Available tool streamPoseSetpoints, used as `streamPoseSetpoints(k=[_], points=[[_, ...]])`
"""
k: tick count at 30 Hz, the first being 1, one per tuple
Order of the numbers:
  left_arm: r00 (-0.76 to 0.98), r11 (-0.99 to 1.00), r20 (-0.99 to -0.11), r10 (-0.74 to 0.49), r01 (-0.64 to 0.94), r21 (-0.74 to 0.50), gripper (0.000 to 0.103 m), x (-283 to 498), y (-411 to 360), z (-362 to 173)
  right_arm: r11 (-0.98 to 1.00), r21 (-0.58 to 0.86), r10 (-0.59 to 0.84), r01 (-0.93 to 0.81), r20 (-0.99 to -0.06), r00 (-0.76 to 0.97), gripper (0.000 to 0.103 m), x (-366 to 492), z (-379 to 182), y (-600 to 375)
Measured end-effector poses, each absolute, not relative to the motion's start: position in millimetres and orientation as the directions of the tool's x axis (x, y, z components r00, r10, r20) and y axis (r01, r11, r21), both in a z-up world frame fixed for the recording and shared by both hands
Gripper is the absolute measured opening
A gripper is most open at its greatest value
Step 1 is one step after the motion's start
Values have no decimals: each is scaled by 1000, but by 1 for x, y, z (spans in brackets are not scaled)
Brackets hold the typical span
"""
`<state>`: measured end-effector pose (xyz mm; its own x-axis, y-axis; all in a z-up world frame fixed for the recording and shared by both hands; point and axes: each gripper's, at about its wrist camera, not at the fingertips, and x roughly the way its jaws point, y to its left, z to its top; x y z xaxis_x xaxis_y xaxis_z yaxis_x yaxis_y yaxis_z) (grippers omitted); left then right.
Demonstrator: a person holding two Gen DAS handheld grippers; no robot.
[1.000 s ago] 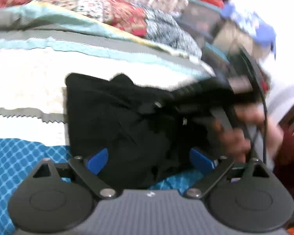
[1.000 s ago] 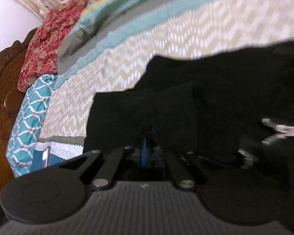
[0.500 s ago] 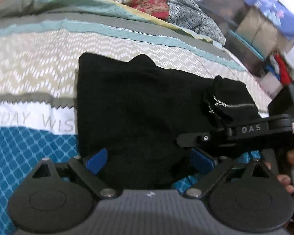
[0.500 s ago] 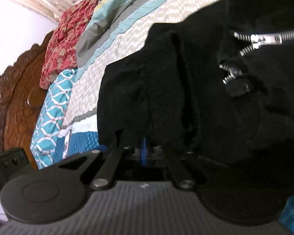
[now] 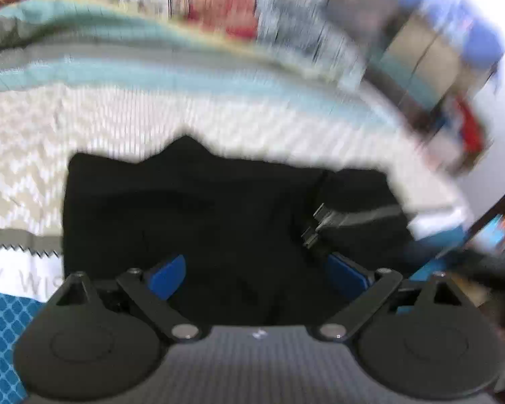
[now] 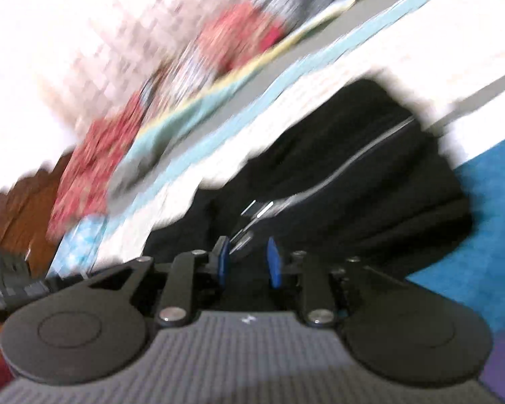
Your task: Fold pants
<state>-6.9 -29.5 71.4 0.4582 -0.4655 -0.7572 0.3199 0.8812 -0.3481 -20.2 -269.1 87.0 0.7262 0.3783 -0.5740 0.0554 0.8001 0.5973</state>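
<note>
The black pants (image 5: 192,215) lie folded in a compact bundle on the patterned bedspread (image 5: 84,118), with a silver zipper (image 5: 346,215) showing at their right side. My left gripper (image 5: 257,274) is open just above the bundle's near edge, holding nothing. In the right wrist view the pants (image 6: 370,175) lie ahead with the zipper (image 6: 320,192) running across them. My right gripper (image 6: 247,262) is open by a small gap, with no cloth between its blue pads. Both views are blurred by motion.
Red floral pillows (image 6: 94,161) and a carved wooden headboard (image 6: 20,208) are at the head of the bed. Stacked boxes and clutter (image 5: 447,67) stand beyond the bed's far side. A blue patterned part of the spread (image 6: 488,229) lies beside the pants.
My right gripper has let go of the pants and opened a little, drawing back from the bundle. The left gripper stays open over the near edge. Both cameras are moving fast.
</note>
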Motion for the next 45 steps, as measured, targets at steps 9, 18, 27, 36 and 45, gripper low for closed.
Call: streamPoseSetpoints(k=[9,18,27,36,45], points=[[393,897,-817,-421,315,-311,98,13,-62,78,738,580,56,346,-563,824,67,-30,61,-329],[412,786,-680,-606,445,-430,99,41,-137,161,762,588,129,273,-550,825,64,-27,64,-364],[241,727,-741,-627,523,-445,82,97,-293,114,725,645,270,244,-591,760,47,-32,41,-378],[358,878,-833,-421,391,-276,54,121,-324,43,754,622,297,211,-609,736,14,-63,35,-372],[298,791,-766,-569,455,-410,88,111,-320,85,656,729,352,194,-523,776,35,-77,35,-391]])
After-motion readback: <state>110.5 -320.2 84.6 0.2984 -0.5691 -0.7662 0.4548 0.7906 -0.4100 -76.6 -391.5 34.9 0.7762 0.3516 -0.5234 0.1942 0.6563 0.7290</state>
